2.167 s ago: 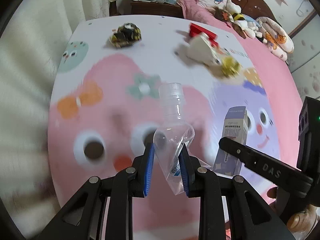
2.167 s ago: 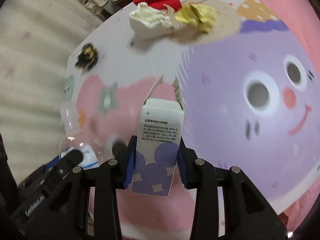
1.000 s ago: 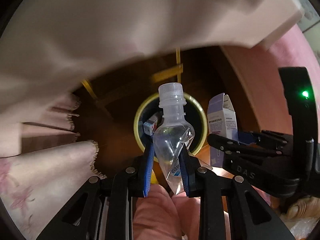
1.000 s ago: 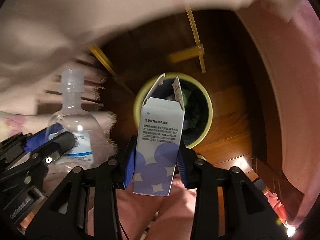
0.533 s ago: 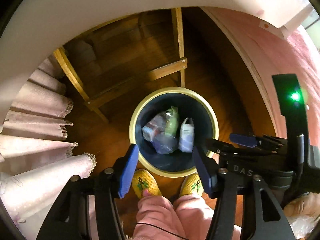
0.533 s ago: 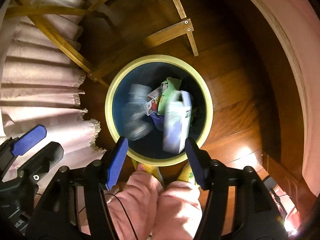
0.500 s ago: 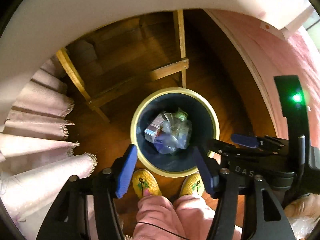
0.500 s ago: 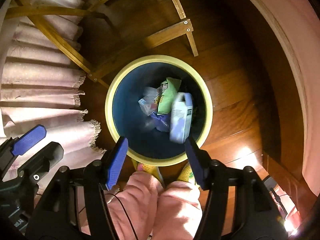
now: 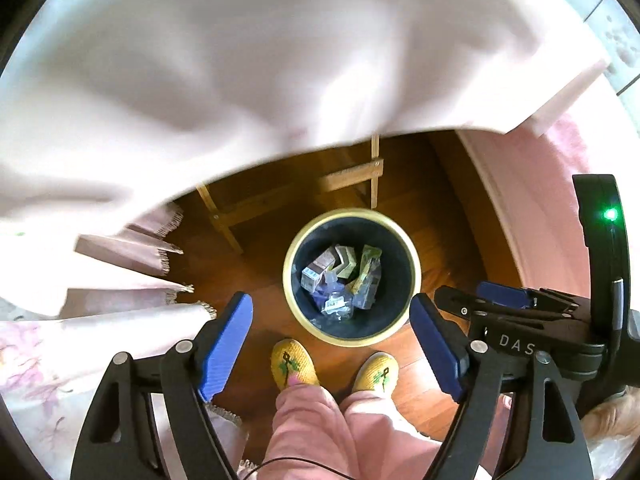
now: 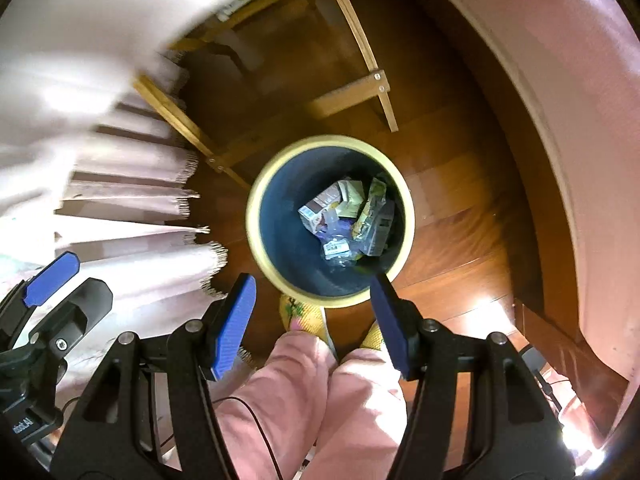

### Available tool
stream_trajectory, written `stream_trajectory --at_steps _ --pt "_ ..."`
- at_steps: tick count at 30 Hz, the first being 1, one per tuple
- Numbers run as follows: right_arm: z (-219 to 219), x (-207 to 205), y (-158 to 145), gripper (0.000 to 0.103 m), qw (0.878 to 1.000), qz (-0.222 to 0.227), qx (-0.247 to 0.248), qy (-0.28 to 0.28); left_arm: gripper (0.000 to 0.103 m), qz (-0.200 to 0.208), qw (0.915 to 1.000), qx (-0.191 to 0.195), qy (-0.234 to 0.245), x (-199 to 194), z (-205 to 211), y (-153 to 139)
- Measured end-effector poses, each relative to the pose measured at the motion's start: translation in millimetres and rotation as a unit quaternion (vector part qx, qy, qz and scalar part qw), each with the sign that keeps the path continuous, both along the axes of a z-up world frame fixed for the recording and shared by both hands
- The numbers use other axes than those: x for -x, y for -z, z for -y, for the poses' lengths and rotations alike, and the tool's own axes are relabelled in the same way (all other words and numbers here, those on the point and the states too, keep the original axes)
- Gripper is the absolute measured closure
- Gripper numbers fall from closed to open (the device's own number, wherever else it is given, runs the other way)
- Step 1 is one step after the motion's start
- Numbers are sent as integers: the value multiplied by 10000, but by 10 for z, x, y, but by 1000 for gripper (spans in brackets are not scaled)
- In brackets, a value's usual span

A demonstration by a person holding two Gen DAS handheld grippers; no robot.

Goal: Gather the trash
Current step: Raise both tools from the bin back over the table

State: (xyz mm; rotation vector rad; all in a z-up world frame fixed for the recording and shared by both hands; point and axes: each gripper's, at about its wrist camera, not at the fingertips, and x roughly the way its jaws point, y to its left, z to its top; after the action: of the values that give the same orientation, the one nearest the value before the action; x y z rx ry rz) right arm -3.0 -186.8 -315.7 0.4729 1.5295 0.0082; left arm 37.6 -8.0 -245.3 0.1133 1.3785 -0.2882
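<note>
Yellow-rimmed bin (image 9: 412,252) on the wooden floor (image 9: 256,276) holds the trash (image 9: 340,280) piled at its bottom. At six o'clock, the left claw (image 9: 332,344) and right claw (image 10: 312,320) hang spread apart, empty. Whether more litter remains, I cannot tell.
</note>
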Motion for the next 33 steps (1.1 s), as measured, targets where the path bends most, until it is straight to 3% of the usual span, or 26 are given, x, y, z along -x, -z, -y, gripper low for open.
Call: stream_trajectory --at_steps 11,19,27,33 --pt "-64 204 -1606 46 9981 550 -58 -262 18 704 9973 164 -130 212 -258 -1697" --pt "-22 253 -2632 46 9875 1349 55 -813 18 1599 9869 67 -216 196 -433 -2887" --pt "97 96 -3440 46 9674 2251 265 -1131 18 2277 9731 -31 -357 97 -446 -3708" --pt "135 -245 -3914 46 9533 2716 469 -1236 17 2424 9693 -96 -411 -179 -385 -3979"
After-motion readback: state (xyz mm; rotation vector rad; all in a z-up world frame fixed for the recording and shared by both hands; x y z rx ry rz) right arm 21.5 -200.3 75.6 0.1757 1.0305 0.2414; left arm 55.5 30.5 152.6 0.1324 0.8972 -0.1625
